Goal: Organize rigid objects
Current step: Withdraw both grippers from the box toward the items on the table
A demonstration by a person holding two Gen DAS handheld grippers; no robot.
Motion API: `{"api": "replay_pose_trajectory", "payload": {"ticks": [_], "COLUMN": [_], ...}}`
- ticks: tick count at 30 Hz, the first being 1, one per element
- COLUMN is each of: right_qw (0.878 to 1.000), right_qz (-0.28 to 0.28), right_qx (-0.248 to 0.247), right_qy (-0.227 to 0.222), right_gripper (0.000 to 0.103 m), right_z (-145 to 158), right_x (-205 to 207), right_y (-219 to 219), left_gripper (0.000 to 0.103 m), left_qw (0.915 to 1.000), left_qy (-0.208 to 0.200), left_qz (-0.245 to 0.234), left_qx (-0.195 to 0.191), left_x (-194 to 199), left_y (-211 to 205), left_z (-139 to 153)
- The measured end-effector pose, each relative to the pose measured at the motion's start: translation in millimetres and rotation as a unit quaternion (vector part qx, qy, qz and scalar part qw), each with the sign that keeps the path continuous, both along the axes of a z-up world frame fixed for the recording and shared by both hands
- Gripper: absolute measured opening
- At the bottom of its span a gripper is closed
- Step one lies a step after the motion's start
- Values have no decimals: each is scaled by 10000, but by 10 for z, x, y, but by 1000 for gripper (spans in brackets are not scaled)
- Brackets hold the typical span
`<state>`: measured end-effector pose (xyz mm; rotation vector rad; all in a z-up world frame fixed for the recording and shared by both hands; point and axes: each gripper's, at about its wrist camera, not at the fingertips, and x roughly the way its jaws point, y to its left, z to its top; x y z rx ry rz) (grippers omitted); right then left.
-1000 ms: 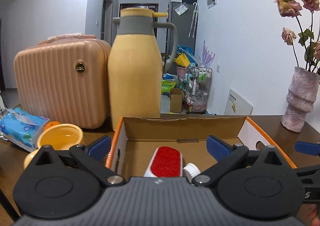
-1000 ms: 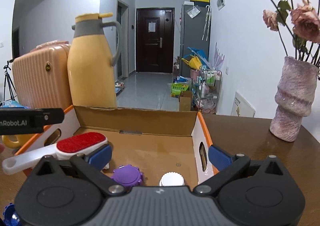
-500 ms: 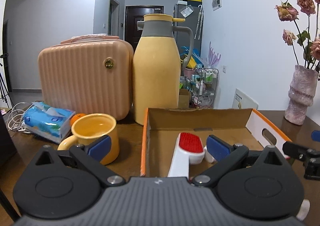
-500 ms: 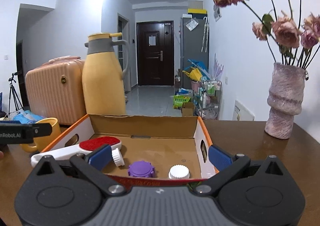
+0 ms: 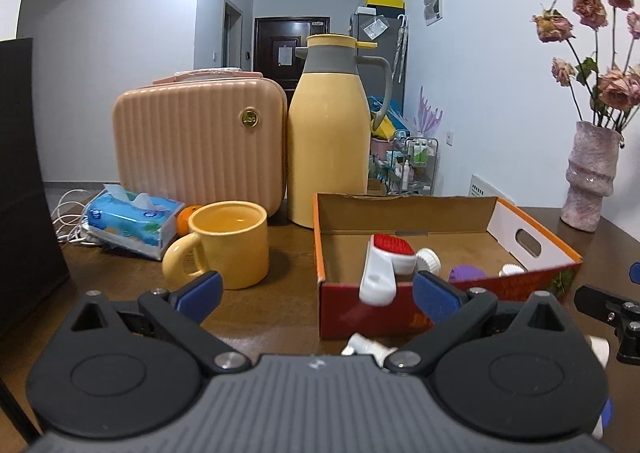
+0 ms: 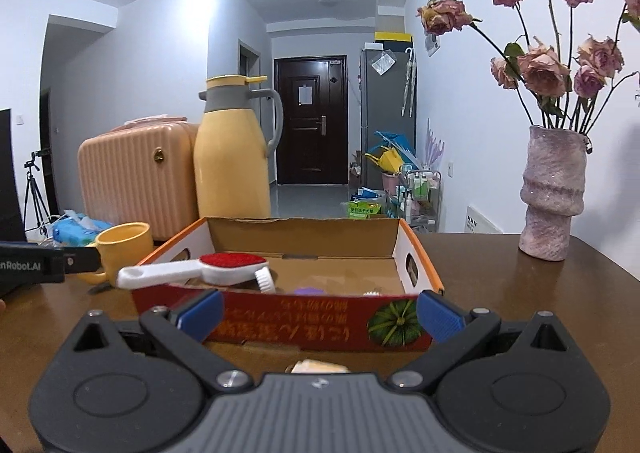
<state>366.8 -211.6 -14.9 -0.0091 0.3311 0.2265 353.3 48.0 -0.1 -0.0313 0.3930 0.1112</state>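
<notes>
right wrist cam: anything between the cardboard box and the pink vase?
Nothing. In the right wrist view, only bare brown table separates the cardboard box from the pink vase; the left wrist view agrees.

Hidden and cut-off parts

The box's near wall [image 6: 304,327] hides most of the purple cap [image 6: 306,291] and white cap [image 6: 372,293]. A pale object [image 6: 318,367] shows only partly behind the right hand-held gripper [image 6: 318,315]; the flowers [image 5: 600,53] run off frame.
</notes>
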Motion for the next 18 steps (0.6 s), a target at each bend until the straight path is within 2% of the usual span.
{"api": "replay_pose_trajectory", "payload": {"ticks": [10,18], "right_qw": [9998,9991], "right_qz": [136,202], "right_qx": [-105,-298], "right_qy": [73,215], "right_gripper": [103,103], "right_z": [-132,-144], "right_x": [-479,-822], "right_y": [85,90], "left_gripper": [103,103], "left_qw": [9996,9979], "left_qy": [17,236], "left_qz": [-278,-575], "left_qx": [32,156], "left_x": [-508,-822], "left_y": [-48,-52], "left_z": [-31,-34]}}
